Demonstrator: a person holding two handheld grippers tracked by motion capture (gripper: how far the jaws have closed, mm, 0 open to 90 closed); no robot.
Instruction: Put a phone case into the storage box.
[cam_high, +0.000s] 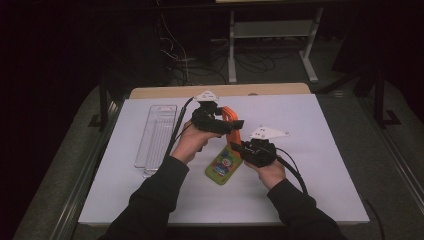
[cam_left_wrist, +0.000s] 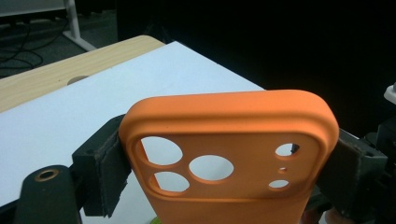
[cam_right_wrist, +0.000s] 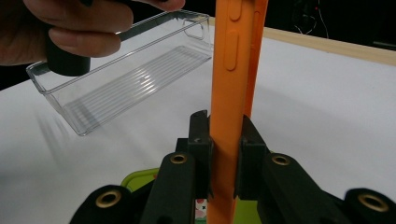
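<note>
Orange phone case (cam_high: 233, 121) held above white table (cam_high: 320, 150), near centre, between both grippers. Right gripper (cam_high: 239, 146) at 5 o'clock of case: jaws clamped tight on case's edge, pads pressing both faces, case upright in right gripper view. Left gripper (cam_high: 235, 123) at 11 o'clock: jaws span case's camera-hole end, pads at both side edges; firm contact cannot be confirmed. Green cartoon phone case (cam_high: 224, 165) flat on table beneath. Clear plastic tray (cam_high: 156, 137) at 9 o'clock, well apart.
</note>
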